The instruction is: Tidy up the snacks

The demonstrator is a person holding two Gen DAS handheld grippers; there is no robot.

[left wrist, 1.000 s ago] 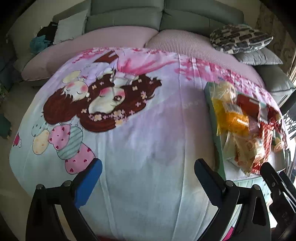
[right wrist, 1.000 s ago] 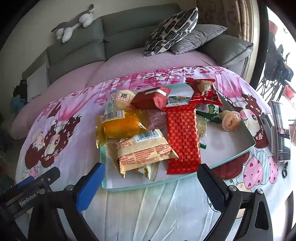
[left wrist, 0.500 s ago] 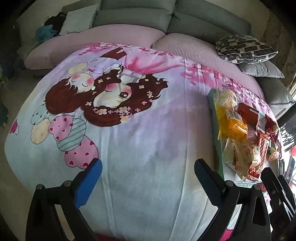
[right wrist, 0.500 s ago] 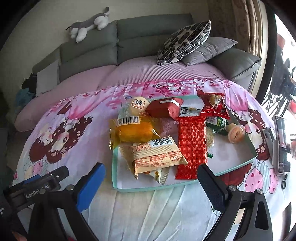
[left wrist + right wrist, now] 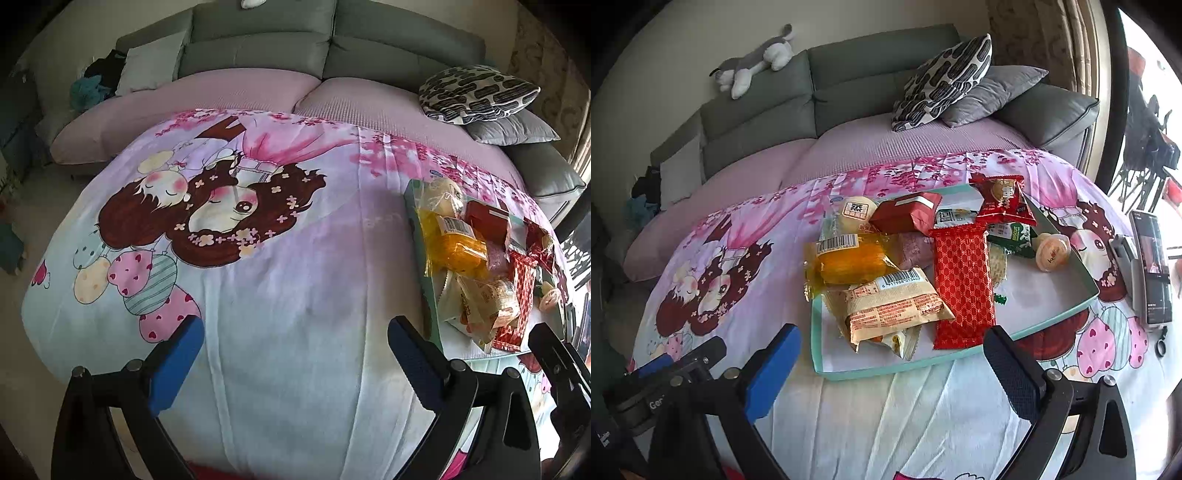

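A teal-rimmed white tray (image 5: 1067,308) sits on a cartoon-print cloth and holds several snack packs: an orange pack (image 5: 849,262), a beige barcode pack (image 5: 890,306), a long red patterned pack (image 5: 964,288), a dark red box (image 5: 905,214), a round bun (image 5: 855,212), a red bag (image 5: 1001,199), a green biscuit pack (image 5: 1012,236) and a jelly cup (image 5: 1051,251). My right gripper (image 5: 892,354) is open and empty just in front of the tray. My left gripper (image 5: 293,350) is open and empty over bare cloth, left of the tray (image 5: 428,310).
A phone (image 5: 1152,266) lies on the cloth right of the tray, with a small ring (image 5: 1160,347) near it. A grey sofa (image 5: 849,96) with patterned cushions (image 5: 942,81) and a plush toy (image 5: 753,64) stands behind the table.
Both grippers have pulled back and tilted up a little, so more of the sofa shows. Jaws stay open. The snacks have not moved.
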